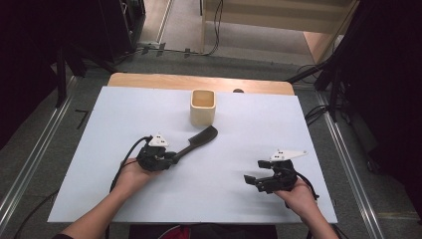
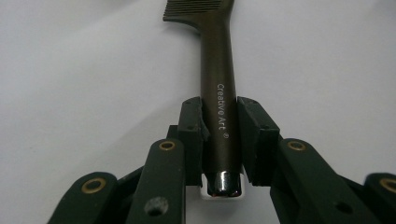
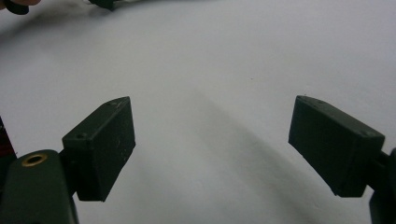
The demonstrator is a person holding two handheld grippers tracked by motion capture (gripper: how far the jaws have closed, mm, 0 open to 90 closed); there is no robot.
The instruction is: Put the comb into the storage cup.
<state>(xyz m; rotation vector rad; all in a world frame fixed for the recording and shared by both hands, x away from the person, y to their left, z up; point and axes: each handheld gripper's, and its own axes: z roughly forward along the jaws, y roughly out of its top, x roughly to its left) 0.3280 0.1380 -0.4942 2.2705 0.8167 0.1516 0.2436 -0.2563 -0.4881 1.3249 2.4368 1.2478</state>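
A dark brown comb (image 1: 199, 140) with a long handle lies on the white table sheet (image 1: 109, 129), its toothed end pointing toward the far right. My left gripper (image 1: 171, 157) is shut on the handle end of the comb (image 2: 219, 93); both pads (image 2: 192, 126) press its sides, and a shiny metal cap shows at the handle's near tip. A square tan wooden cup (image 1: 203, 106) stands upright just beyond the comb. My right gripper (image 1: 251, 180) rests at the near right, open, with bare sheet between its pads (image 3: 105, 144).
The sheet's near edge runs just below both hands. The wooden table edge (image 1: 149, 79) shows behind the cup. Dark stands, cables and floor rails surround the table.
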